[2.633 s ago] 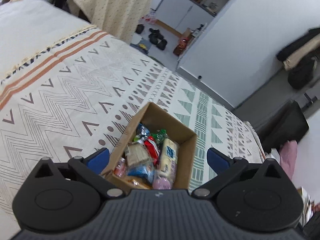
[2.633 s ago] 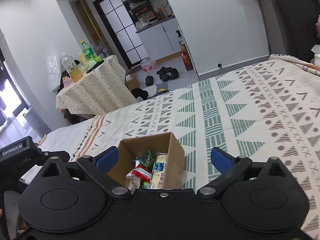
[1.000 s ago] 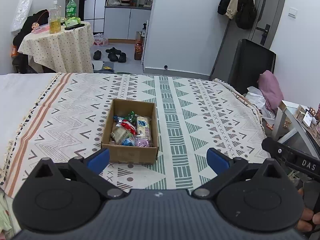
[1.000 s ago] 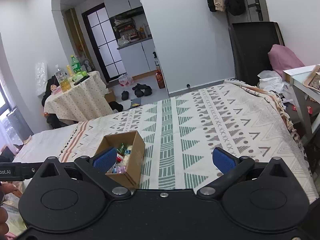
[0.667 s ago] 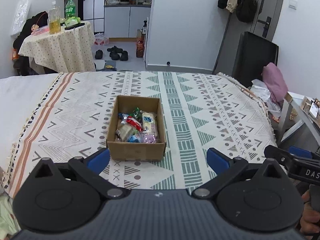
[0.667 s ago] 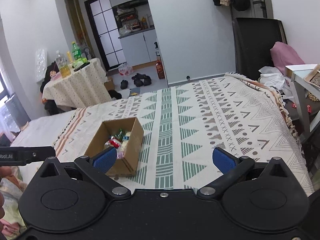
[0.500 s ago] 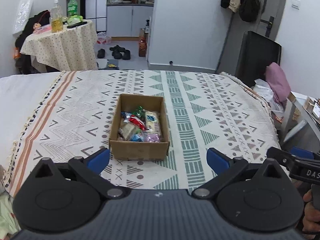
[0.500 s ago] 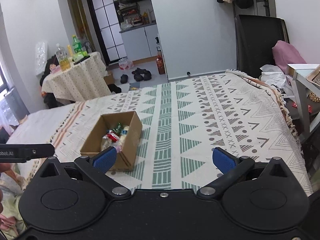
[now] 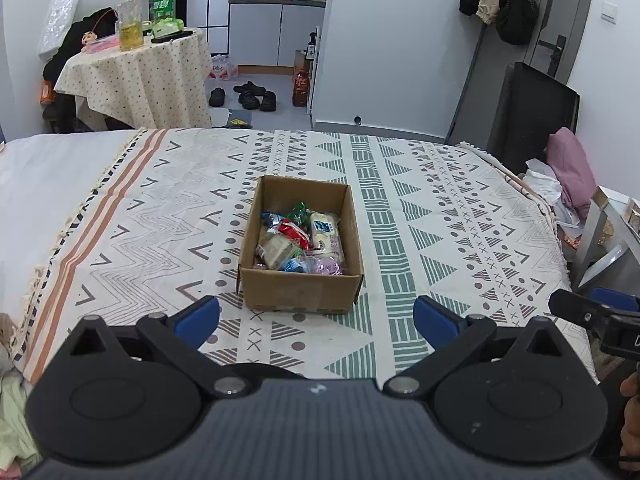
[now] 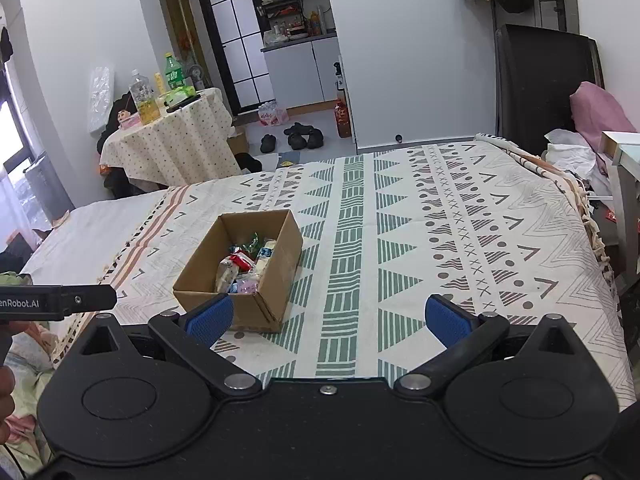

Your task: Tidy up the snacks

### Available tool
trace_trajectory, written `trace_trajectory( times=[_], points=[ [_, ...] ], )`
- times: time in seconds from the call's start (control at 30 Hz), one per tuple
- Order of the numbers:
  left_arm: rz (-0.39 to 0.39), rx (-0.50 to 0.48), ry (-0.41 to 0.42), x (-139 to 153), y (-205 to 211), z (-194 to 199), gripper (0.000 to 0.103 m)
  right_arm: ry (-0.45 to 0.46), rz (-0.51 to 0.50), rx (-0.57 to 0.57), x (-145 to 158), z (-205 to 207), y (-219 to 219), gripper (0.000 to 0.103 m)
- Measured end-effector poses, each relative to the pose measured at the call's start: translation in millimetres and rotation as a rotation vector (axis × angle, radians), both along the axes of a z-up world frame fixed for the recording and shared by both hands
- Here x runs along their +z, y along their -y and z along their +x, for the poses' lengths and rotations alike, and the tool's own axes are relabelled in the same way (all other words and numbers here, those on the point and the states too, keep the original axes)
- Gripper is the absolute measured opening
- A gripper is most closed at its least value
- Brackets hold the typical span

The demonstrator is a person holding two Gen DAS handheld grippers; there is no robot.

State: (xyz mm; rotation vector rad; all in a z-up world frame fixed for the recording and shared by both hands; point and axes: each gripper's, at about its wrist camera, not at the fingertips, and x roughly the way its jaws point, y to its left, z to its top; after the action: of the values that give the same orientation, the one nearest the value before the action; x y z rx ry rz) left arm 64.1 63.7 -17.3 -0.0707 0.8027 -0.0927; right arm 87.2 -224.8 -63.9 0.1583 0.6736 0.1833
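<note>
We are seeing the box sitting on the bed, the snacks lying inside it. Behind the bed, to the left, a table is carrying bottles.

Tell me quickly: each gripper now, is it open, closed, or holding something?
Left gripper: open, holding nothing.
Right gripper: open, holding nothing.

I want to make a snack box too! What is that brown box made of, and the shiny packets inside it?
The brown box looks like plain matte cardboard: dull brown walls, thin cut edges, a folded corner seam. The snack packets look like thin glossy plastic film, since they crinkle and catch the light; some are partly see-through.
</note>
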Motion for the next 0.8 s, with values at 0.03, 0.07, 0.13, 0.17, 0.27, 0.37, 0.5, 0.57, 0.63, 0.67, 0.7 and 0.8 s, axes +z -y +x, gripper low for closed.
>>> trace_trajectory(
  times=[0.03,0.07,0.13,0.17,0.27,0.37,0.5,0.57,0.63,0.67,0.7,0.8],
  points=[
    [-0.002,-0.002,-0.001,0,-2,-1,0.103,-0.001,-0.001,0.001,0,0,-1,0.103],
    [-0.001,-0.001,0.000,0,-3,-1,0.103,-0.001,-0.003,0.002,1,0,-2,0.103],
    [-0.001,-0.003,0.005,2,-4,-3,0.103,0.006,-0.009,0.006,3,0,-3,0.103],
    [-0.003,-0.003,0.005,2,-5,-4,0.103,0.009,-0.010,0.009,3,-1,-4,0.103],
    [-0.003,-0.004,0.011,4,-6,-5,0.103,0.012,-0.021,0.022,5,-1,-7,0.103],
    [0.000,-0.003,0.016,5,-7,-7,0.103,0.015,-0.026,0.027,6,-2,-9,0.103],
    [-0.004,-0.005,0.014,6,-8,-9,0.103,0.014,-0.031,0.021,6,-3,-11,0.103],
    [-0.004,-0.007,0.016,6,-8,-10,0.103,0.015,-0.032,0.021,8,-4,-12,0.103],
    [-0.003,-0.013,0.018,7,-8,-13,0.103,0.017,-0.034,0.022,8,-4,-12,0.103],
    [0.000,-0.012,0.019,7,-7,-13,0.103,0.019,-0.034,0.022,9,-4,-12,0.103],
    [0.001,-0.013,0.018,7,-7,-14,0.103,0.020,-0.033,0.022,9,-5,-11,0.103],
    [0.004,-0.019,0.021,9,-6,-16,0.103,0.022,-0.032,0.017,9,-5,-11,0.103]
  ],
)
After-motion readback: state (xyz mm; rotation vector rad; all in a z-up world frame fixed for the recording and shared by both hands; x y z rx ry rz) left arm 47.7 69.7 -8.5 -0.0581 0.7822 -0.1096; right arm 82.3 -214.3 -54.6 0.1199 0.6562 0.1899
